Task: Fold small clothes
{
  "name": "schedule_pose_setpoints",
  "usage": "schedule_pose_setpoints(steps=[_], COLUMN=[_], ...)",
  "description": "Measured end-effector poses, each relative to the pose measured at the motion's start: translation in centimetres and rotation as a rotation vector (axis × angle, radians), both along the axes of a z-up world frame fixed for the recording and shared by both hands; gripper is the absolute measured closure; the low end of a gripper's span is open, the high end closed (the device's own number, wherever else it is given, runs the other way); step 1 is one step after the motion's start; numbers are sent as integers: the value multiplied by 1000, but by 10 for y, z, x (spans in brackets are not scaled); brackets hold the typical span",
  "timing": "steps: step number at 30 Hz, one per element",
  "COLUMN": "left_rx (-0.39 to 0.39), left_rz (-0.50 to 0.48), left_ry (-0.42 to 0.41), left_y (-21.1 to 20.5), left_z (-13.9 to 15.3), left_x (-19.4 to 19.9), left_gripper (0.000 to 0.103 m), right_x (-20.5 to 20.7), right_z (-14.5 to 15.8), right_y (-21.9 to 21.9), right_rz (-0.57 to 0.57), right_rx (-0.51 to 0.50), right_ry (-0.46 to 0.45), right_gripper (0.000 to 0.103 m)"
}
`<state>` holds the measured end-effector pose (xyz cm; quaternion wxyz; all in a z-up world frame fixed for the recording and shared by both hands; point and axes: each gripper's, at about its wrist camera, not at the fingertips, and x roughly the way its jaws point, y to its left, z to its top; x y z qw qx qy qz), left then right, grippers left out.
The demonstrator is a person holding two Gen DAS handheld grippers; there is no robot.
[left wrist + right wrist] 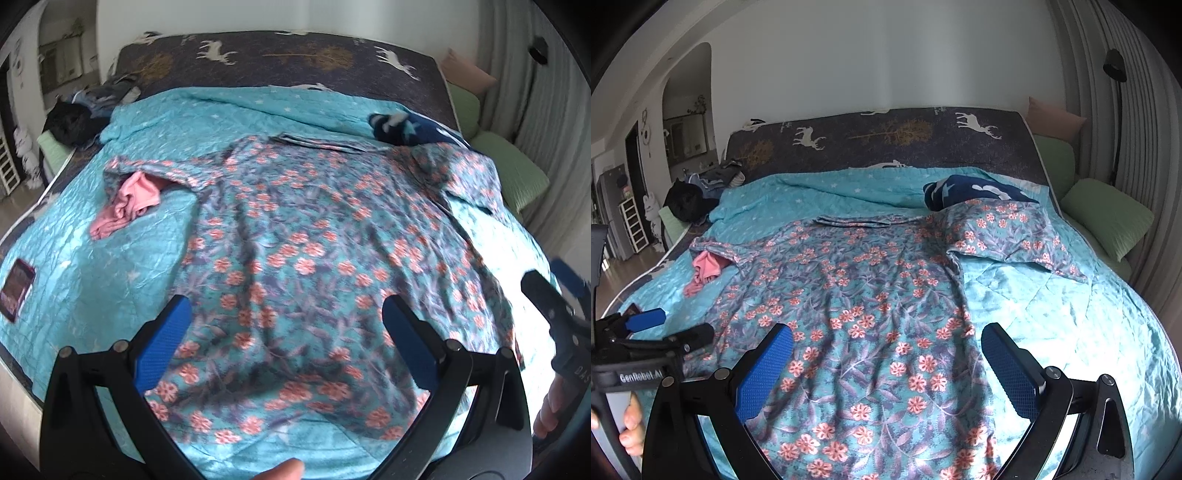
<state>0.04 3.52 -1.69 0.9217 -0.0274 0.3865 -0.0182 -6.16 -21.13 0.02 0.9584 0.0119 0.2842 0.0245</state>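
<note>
Both the left gripper [284, 328] and right gripper [886, 354] hover with jaws wide and empty above a teal floral-print garment [871, 295] spread flat on a turquoise quilted bedspread [1052, 306]. Bare quilt lies open beside its right edge, while a crumpled pink cloth [125, 203] touches its left sleeve.

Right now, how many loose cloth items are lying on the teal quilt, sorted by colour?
Floral teal: 1, the floral garment spread flat, one sleeve over the navy item
Pink: 1, the pink cloth bunched at the other sleeve
Navy with white shapes: 1, the navy bundle near the headboard
Total: 3
The dark pile at the far corner is too jumbled to count.
</note>
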Motion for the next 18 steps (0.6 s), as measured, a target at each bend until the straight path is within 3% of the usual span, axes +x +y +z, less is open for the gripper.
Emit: schedule_pose_setpoints(steps=[5, 18], left_rx=[-19, -14], left_rz=[59, 71], left_ry=[19, 29], left_y=[21, 39], left_z=[-4, -12], left_x=[10, 24], left_gripper=[0, 0], right_x=[5, 20], right_z=[-3, -9], right_y=[1, 15], right_rz=[-9, 10], right_rx=[12, -26], right_ry=[15, 42], right_gripper=[0, 0])
